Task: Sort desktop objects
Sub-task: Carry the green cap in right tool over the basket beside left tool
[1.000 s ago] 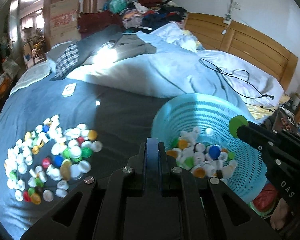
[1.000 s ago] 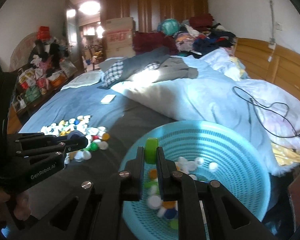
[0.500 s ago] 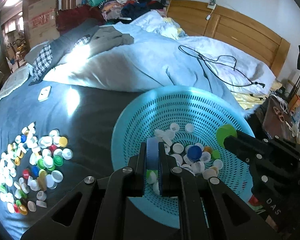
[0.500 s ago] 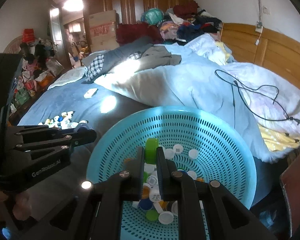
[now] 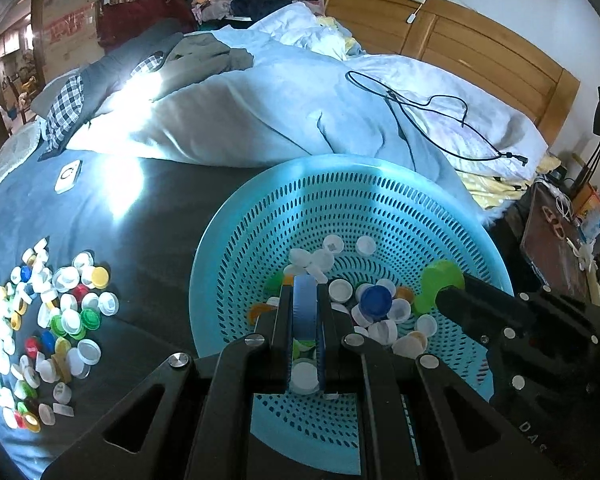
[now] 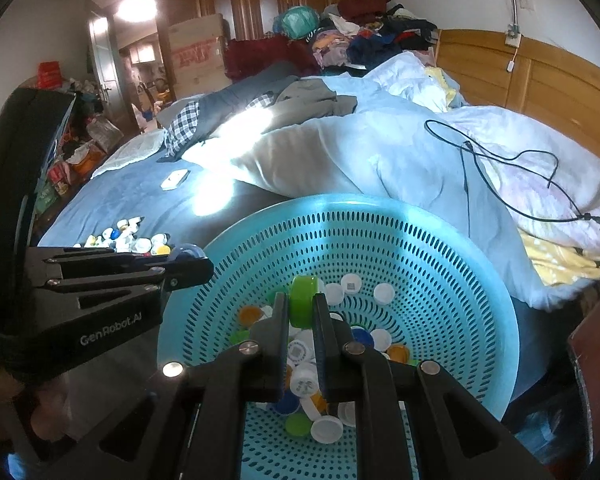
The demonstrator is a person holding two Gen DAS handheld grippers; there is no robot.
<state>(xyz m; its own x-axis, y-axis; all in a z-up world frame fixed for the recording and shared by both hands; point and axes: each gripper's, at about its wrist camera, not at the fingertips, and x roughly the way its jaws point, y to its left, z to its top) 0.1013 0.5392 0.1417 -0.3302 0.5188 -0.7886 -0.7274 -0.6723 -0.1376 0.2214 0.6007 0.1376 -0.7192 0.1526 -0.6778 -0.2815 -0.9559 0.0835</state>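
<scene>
Left wrist view: the sorting is judged partly done. On the dark blue bedspread (image 5: 148, 208) a large loose pile of bottle caps (image 5: 44, 320) is left near the bed's left edge, well apart from the container, so many transfers appear to be left.

1 container is seen: a round turquoise perforated basket (image 5: 380, 200) near the bed's right edge. In its bottom a smaller heap of mixed caps (image 5: 376, 312) is gathered, white, blue, orange and green.

Over the basket's interior, the left gripper (image 5: 305, 300) is seen clamped on a blue cap (image 5: 304, 304) held on edge, and the right gripper (image 6: 302, 304) is clamped on a green cap (image 6: 303, 300). Both caps are judged ready to be released; neither has been dropped yet.
</scene>
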